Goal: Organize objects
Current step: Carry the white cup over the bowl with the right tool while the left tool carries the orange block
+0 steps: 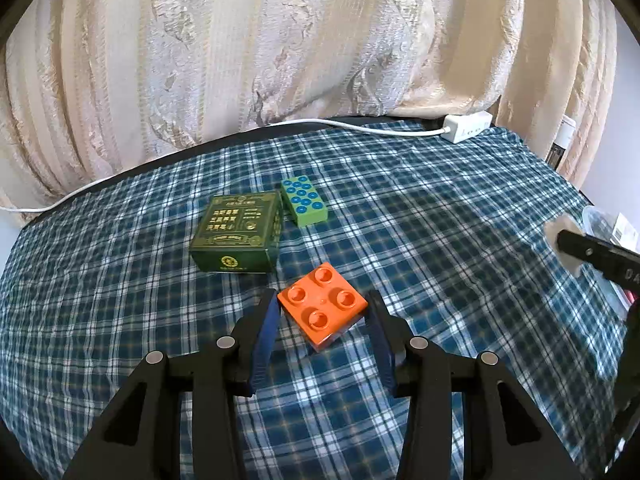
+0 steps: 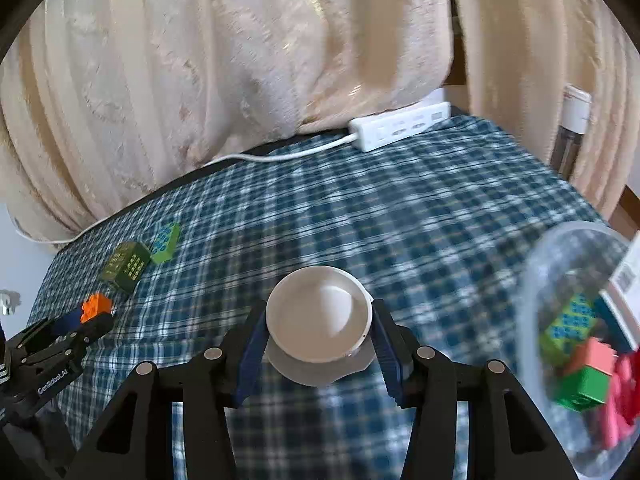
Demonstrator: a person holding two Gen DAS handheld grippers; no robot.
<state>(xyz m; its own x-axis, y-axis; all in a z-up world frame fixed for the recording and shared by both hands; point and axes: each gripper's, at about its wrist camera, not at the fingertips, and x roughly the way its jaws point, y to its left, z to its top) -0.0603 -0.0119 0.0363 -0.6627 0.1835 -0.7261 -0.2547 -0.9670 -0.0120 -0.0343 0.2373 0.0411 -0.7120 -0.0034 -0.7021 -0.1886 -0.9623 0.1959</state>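
Pinched in the left tool [image 1: 322, 312], an orange brick [image 1: 323, 305] hangs over the plaid-covered counter [image 1: 440, 208]; the right tool [image 2: 319, 322] clamps a white cup [image 2: 319, 313] beside a clear bin [image 2: 580, 344].

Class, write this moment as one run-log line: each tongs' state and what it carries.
left tongs: shut on orange brick | right tongs: shut on white bowl | clear tub: holds bricks
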